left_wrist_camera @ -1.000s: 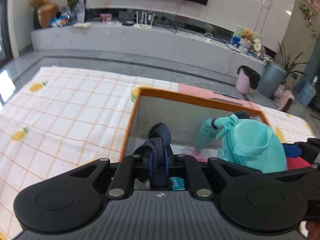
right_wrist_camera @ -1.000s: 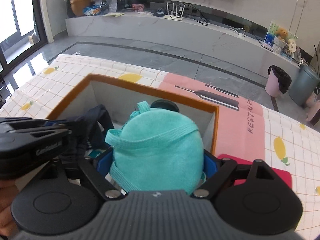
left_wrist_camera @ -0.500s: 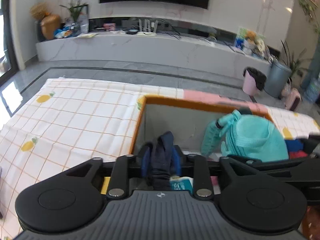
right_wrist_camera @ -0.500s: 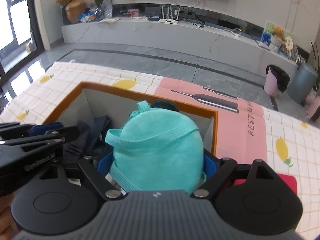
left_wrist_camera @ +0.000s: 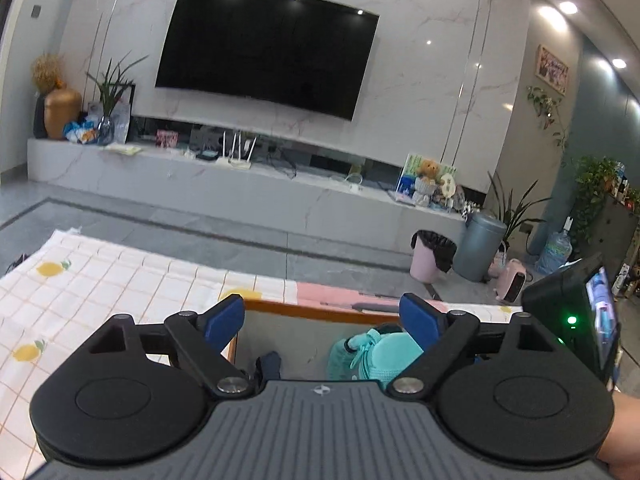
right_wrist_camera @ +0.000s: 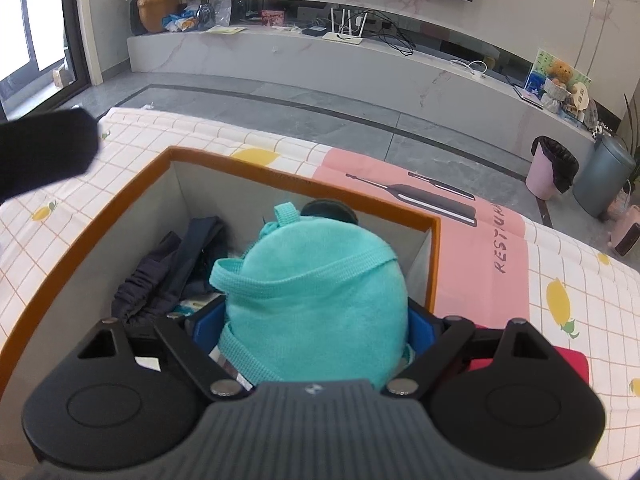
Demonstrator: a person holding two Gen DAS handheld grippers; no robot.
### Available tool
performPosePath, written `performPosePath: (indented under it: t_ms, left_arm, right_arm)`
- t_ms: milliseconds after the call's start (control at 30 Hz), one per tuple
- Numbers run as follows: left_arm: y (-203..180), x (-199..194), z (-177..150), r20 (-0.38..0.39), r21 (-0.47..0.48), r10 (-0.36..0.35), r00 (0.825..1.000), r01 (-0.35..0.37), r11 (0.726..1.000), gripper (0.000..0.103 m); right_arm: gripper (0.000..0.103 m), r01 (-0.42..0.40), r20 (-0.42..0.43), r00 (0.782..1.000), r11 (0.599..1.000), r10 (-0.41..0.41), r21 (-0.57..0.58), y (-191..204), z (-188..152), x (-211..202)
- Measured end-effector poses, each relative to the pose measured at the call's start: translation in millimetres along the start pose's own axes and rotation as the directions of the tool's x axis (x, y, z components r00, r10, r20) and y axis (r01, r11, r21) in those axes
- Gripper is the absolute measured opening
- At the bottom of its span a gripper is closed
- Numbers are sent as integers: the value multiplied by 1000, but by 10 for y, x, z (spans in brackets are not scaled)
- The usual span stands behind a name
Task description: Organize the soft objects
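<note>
My left gripper [left_wrist_camera: 322, 318] has just been opening, and its blue pads [left_wrist_camera: 224, 316] now stand spread wide with nothing between them. It points out over the orange-rimmed storage box [right_wrist_camera: 280, 178], whose far rim crosses the lower middle of the left view. The dark navy fabric bundle [right_wrist_camera: 168, 270] lies inside the box along its left wall; in the left view only its top peeks above my gripper body at lower centre.

My right gripper [right_wrist_camera: 310, 326] pinches the teal plush pouch [right_wrist_camera: 316, 292], blue pads pressed into both its sides. The pouch fills the middle of the right view, over the right half of the box, its webbing strap draped across the front and a small loop at the top. A dark round thing shows just behind that loop; I cannot tell what it is.

The box sits on a checked cloth with lemon prints [right_wrist_camera: 576, 280]. A red flat object [right_wrist_camera: 568, 360] lies beside the box at lower right.
</note>
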State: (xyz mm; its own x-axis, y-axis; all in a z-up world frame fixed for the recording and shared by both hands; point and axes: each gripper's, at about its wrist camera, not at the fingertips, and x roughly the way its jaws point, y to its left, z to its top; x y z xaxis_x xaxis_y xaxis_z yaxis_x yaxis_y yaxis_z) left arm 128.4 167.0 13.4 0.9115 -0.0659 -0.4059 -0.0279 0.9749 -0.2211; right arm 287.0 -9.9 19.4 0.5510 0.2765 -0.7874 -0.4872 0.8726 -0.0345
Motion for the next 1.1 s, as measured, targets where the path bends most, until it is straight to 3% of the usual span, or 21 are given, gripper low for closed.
performPosePath:
  t_ms: [133, 267, 400, 600, 900, 1100]
  left_arm:
    - [-9, 98, -12, -73, -14, 60, 995, -62, 998, 102]
    - [10, 39, -3, -99, -14, 40, 994, -42, 999, 102]
    - [-115, -39, -7, -94, 34, 64, 994, -61, 998, 102]
    - [-468, -339, -50, -61, 69, 52, 997, -48, 996, 102]
    - [-1176, -838, -373, 14, 165, 65, 998, -66, 984, 102]
    - [-1500, -855, -665, -24, 185, 70, 997, -64, 981, 102]
  right_arm:
    - [90, -42, 27, 999, 999, 42, 12, -27, -23, -79]
    - [96, -72, 145, 987, 997, 73, -9, -77, -100, -324]
    - [100, -70, 260, 962, 996, 84, -63, -136, -207, -656]
    - [100, -62, 335, 938, 994, 90, -92, -342, -482, -1208]
    - [100, 17, 400, 916, 999, -28, 31, -625, -1308, -1844]
    - [100, -48, 402, 915, 987, -18, 154, -789, -1683, -1898]
